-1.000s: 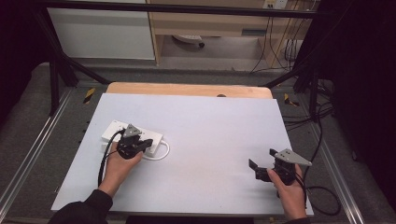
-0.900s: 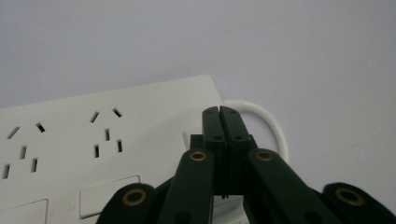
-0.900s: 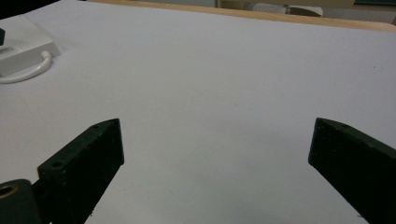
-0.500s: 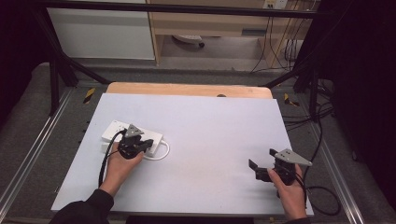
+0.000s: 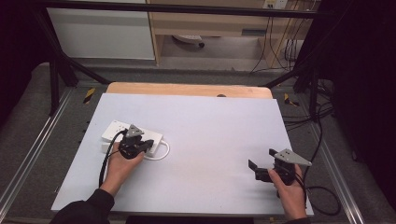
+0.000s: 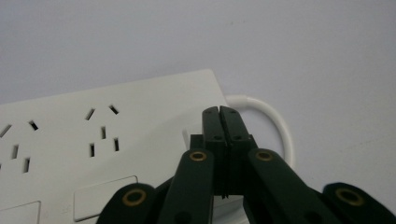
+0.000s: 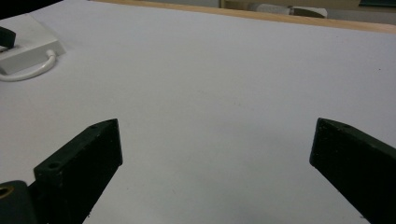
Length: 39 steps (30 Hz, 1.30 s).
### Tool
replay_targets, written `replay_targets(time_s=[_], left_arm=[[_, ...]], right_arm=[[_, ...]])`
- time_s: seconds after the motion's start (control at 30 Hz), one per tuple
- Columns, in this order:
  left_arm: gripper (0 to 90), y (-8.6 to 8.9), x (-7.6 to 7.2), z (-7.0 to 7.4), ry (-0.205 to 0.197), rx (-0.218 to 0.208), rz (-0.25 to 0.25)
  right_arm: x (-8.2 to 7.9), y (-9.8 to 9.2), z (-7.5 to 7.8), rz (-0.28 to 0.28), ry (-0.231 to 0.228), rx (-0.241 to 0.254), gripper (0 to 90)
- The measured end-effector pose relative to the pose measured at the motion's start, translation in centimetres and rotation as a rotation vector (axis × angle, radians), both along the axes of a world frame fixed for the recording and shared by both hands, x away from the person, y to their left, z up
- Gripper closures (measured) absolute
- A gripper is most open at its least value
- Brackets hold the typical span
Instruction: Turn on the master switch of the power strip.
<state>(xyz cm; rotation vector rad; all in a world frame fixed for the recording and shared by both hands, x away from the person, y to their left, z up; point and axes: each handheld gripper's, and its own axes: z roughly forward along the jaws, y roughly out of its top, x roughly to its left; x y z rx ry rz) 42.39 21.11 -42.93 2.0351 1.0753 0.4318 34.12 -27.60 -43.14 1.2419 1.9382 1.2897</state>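
Your right gripper (image 5: pixel 261 171) sits near you, jaws wide over the bare table (image 5: pixel 219 130); leave it parked. Farther off, your left gripper (image 6: pixel 219 112) is pinched shut over the power strip (image 6: pixel 107 140), perhaps pressing its switch; push straight down, clear of the looped cord (image 6: pixel 275 121).

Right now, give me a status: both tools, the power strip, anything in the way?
Left tool shut, tips over the power strip at its cord end. Right tool open, holding nothing, over bare table. Nothing between them.

White power strip (image 5: pixel 119 132) on table (image 5: pixel 224 121)
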Motion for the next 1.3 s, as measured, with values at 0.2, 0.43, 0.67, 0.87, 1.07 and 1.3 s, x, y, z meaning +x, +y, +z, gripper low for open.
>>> replay_targets(time_s=[0.2, 0.43, 0.67, 0.87, 1.07, 1.3], left_arm=[[90.0, -0.04, 0.02, -0.03, 0.001, 0.004, -0.001], [90.0, -0.06, 0.02, -0.04, 0.001, 0.005, -0.001], [90.0, -0.08, 0.04, -0.07, 0.003, 0.001, -0.001], [90.0, -0.32, 0.01, -0.11, 0.008, 0.003, -0.008], [90.0, -0.38, 0.05, -0.18, 0.011, 0.003, -0.005], [90.0, -0.35, 0.08, -0.16, 0.019, -0.001, -0.003]], right_arm=[[0.01, -0.04, 0.00, 0.000, -0.003, -0.001, 2.8], [0.01, -0.04, 0.00, -0.001, -0.002, -0.001, 2.8], [0.03, -0.05, -0.03, -0.001, 0.000, -0.002, 2.7], [0.03, 0.00, -0.04, -0.001, 0.002, -0.002, 2.7], [0.03, -0.05, -0.04, -0.002, 0.002, -0.002, 2.7], [0.04, -0.01, -0.05, -0.001, 0.004, -0.002, 2.7]])
